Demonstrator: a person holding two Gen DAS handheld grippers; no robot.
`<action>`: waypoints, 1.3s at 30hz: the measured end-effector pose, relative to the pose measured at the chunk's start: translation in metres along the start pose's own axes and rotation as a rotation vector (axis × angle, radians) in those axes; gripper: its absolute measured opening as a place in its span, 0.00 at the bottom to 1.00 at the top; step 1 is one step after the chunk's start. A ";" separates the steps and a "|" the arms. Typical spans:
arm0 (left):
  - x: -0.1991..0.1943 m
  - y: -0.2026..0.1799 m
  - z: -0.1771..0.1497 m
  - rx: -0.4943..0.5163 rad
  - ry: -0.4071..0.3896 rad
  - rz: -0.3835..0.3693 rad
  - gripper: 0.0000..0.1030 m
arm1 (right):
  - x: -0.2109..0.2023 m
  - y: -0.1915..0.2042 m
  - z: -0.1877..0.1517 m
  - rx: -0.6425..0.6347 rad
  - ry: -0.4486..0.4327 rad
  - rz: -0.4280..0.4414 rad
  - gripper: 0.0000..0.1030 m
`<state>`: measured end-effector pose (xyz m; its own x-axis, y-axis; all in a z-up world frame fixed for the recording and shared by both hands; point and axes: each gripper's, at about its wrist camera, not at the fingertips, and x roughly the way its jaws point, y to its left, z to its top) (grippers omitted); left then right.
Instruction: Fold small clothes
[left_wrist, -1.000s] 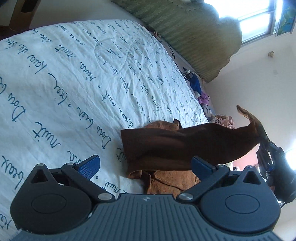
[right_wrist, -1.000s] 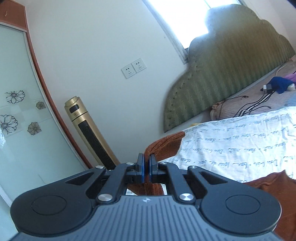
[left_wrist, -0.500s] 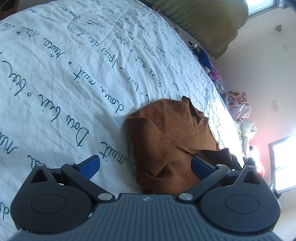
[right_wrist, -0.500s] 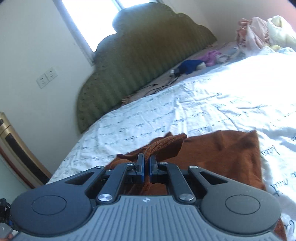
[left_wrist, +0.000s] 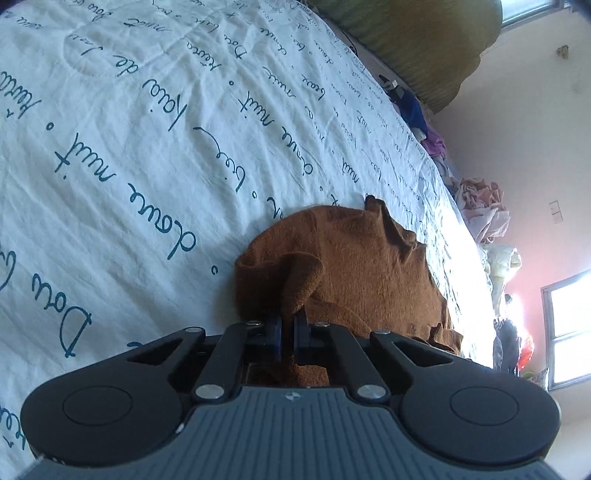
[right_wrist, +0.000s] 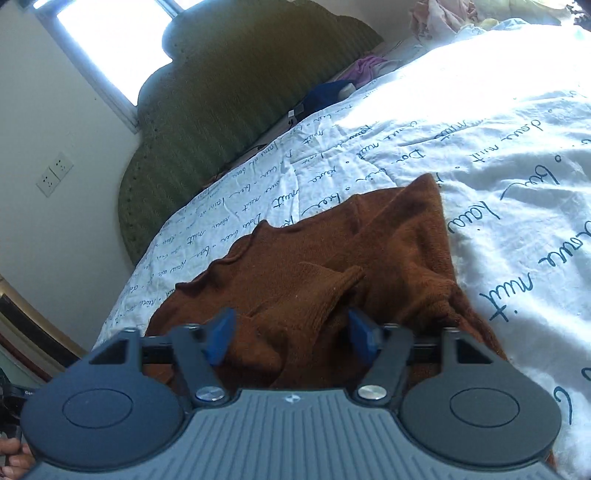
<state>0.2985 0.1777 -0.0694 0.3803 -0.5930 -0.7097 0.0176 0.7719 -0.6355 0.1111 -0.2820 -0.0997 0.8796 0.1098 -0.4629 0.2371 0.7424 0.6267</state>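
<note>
Left claw, angled down, is being clamped on a brown garment fold; right claw is being spread over it, pads clear; bedsheet at 10 o'clock.

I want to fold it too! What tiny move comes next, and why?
Probably lift the left claw a little and carry its pinched flap across the brown top. It is shut on the cloth, while the right claw has just opened, its blue pads off the top, which lies bunched on the bed sheet.
</note>
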 end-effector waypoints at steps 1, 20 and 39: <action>-0.003 0.000 0.001 -0.001 -0.006 0.005 0.05 | -0.001 -0.005 0.002 0.015 -0.015 0.011 0.85; -0.023 -0.041 0.024 0.104 -0.103 -0.006 0.05 | -0.034 0.019 0.082 -0.061 -0.116 0.113 0.05; -0.039 -0.040 0.015 0.251 -0.153 0.197 0.55 | -0.024 -0.057 0.055 -0.076 0.007 -0.099 0.74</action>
<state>0.2964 0.1733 -0.0116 0.5329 -0.4002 -0.7456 0.1495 0.9118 -0.3825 0.0994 -0.3633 -0.0899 0.8507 0.0381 -0.5242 0.2903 0.7974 0.5290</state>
